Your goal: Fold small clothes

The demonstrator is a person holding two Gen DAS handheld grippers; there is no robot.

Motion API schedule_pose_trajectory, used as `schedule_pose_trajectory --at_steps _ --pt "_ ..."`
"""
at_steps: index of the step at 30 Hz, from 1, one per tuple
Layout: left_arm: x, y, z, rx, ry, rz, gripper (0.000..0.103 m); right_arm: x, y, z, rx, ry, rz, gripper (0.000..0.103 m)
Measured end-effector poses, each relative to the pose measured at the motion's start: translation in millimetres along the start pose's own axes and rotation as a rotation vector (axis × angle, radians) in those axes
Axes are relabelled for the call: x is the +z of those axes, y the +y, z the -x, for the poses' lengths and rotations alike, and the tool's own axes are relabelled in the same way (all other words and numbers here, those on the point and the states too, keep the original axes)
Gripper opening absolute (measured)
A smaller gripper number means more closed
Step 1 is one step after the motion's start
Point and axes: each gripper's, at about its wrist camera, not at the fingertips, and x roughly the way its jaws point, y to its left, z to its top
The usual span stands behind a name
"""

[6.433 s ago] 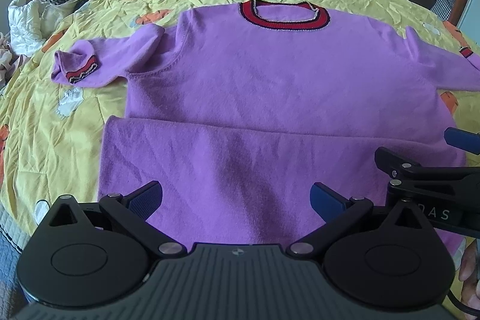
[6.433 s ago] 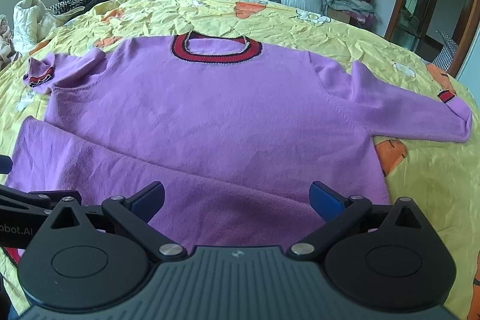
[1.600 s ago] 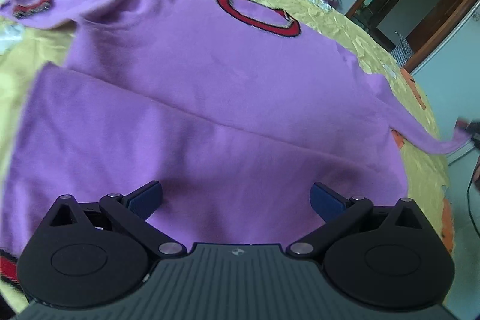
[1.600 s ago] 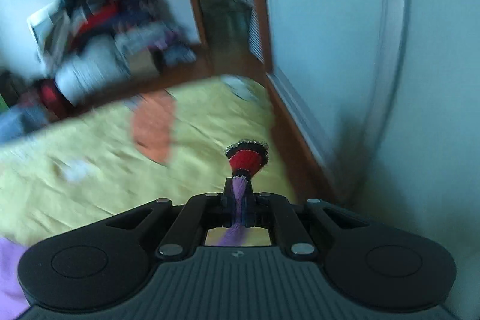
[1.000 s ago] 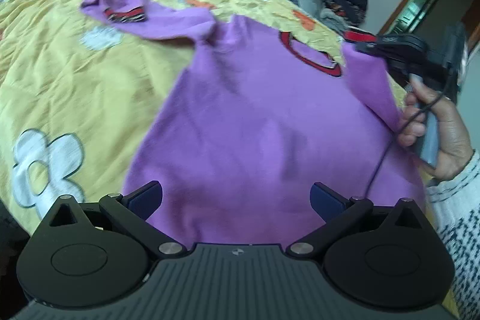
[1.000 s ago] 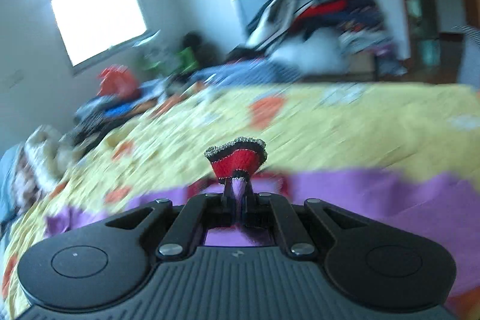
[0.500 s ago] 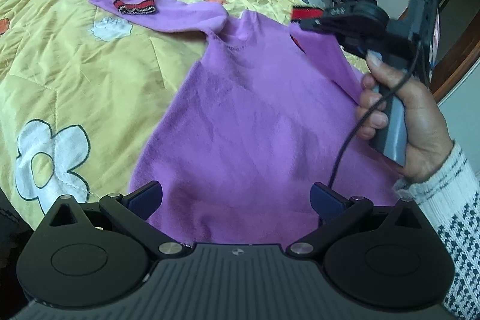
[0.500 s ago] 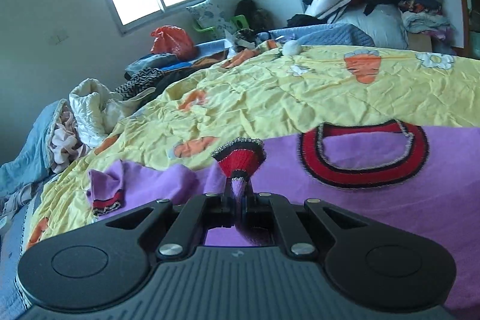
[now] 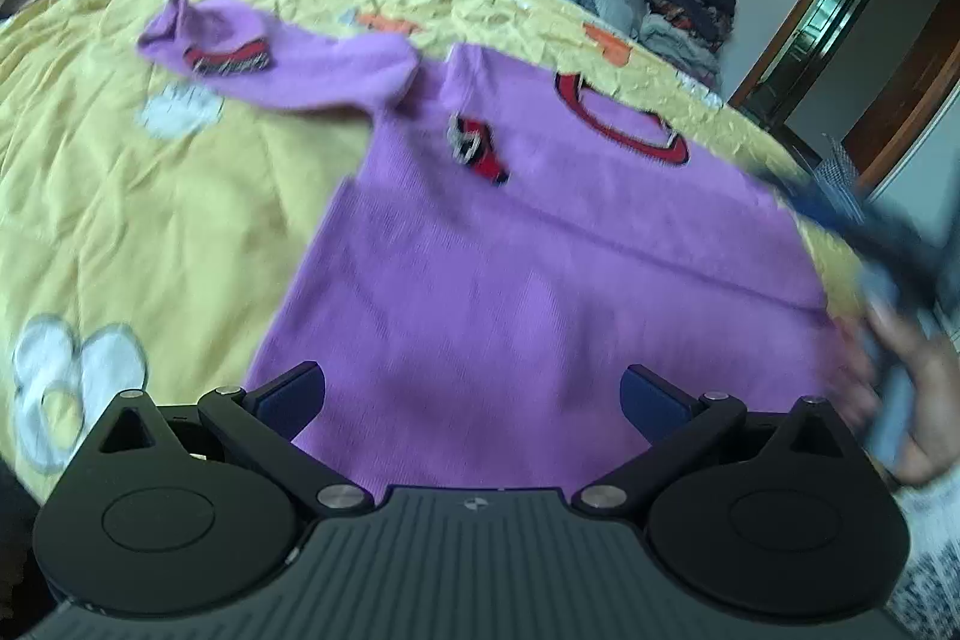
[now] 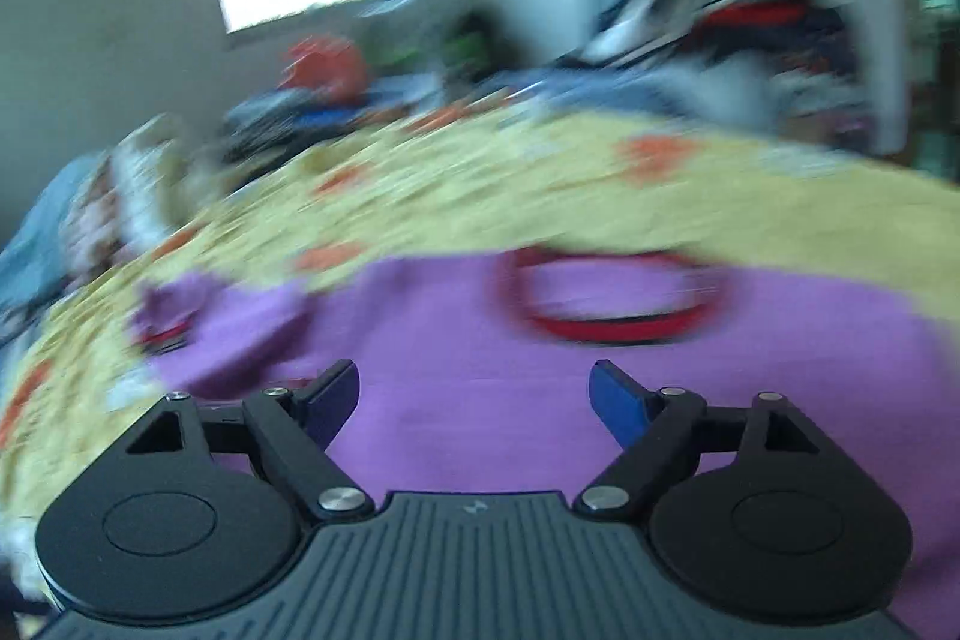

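item: purple knit sweater with red-and-black collar (image 9: 540,280), flat on yellow flower-print bedspread (image 9: 150,196), one red-cuffed sleeve (image 9: 480,148) folded across chest; right gripper (image 10: 474,400) opening, empty; left gripper (image 9: 474,394) wide, empty; next, lay other sleeve (image 9: 288,52) across squarely.

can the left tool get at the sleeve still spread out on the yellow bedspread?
Probably yes. The left tool is open and empty, the sleeve lies flat on the bedspread with nothing on it, and only the sweater lies between.
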Motion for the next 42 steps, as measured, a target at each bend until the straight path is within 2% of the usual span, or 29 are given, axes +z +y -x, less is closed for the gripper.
schedule_pose_trajectory --at_steps 3,4,5,7,9,10,11,12,13,17,20,21,23,24,25,27,28,29,31,34,36,37,38,39,42 --pt "16 -8 -9 -0.007 -0.013 -0.014 0.103 -17 -94 28 -0.183 0.081 -0.041 0.084" --pt "21 -13 -13 -0.012 -0.019 -0.022 0.103 -23 -118 35 -0.210 0.110 -0.063 0.080" --pt "27 -17 -18 -0.021 -0.021 -0.033 0.103 -29 -140 41 -0.227 0.139 -0.087 0.069" --pt "39 -32 -31 -0.037 -0.004 -0.064 0.103 -36 -164 45 -0.202 0.174 -0.148 0.062" --pt "48 -49 -42 -0.057 0.008 -0.092 0.103 -42 -175 41 -0.114 0.194 -0.217 0.052" --pt "51 -58 -46 -0.062 0.010 -0.108 0.103 -45 -174 36 -0.091 0.212 -0.216 0.038" --pt "52 -67 -49 -0.068 0.011 -0.127 0.103 -49 -168 32 -0.095 0.223 -0.196 0.013" --pt "52 -75 -52 -0.074 0.015 -0.140 0.103 -51 -164 31 -0.118 0.213 -0.174 0.005" --pt "50 -79 -53 -0.077 0.022 -0.145 0.103 -51 -161 34 -0.118 0.208 -0.180 0.003" --pt "42 -81 -57 -0.069 0.042 -0.141 0.103 -41 -147 75 -0.139 0.096 -0.170 0.002" --pt "36 -66 -60 -0.035 0.062 -0.113 0.103 -41 -133 90 -0.175 0.095 -0.127 0.001" --pt "35 -58 -61 -0.029 0.071 -0.093 0.103 -48 -136 87 -0.210 0.122 -0.142 0.001" --pt "33 -41 -61 -0.012 0.083 -0.050 0.103 -64 -147 68 -0.226 0.233 -0.154 0.003" --pt "33 -33 -61 0.001 0.092 -0.029 0.103 -66 -146 62 -0.270 0.258 -0.133 0.002" --pt "33 -25 -60 0.013 0.095 -0.014 0.103 -64 -144 62 -0.296 0.239 -0.120 0.007" --pt "35 -11 -55 0.036 0.078 0.010 0.103 -52 -148 65 -0.286 0.190 -0.180 0.030" --pt "35 -5 -52 0.047 0.070 0.021 0.103 -45 -150 64 -0.258 0.154 -0.211 0.055" --pt "35 2 -51 0.058 0.067 0.033 0.103 -39 -153 61 -0.233 0.122 -0.231 0.074" --pt "39 12 -49 0.067 0.067 0.060 0.103 -28 -163 42 -0.194 0.075 -0.263 0.081" --pt "43 19 -43 0.069 0.051 0.085 0.103 -11 -186 -4 -0.135 0.105 -0.316 0.080" --pt "43 17 -39 0.074 0.036 0.080 0.103 -5 -200 -39 -0.083 0.182 -0.360 0.081" --pt "44 17 -39 0.077 0.033 0.078 0.103 -3 -200 -46 -0.065 0.162 -0.351 0.078" --pt "43 17 -39 0.079 0.035 0.076 0.103 2 -201 -56 -0.056 0.176 -0.345 0.041" --pt "42 17 -40 0.082 0.040 0.076 0.103 5 -200 -60 -0.081 0.190 -0.332 0.009" --pt "40 20 -43 0.087 0.046 0.074 0.103 18 -189 -65 -0.136 0.182 -0.232 0.007"
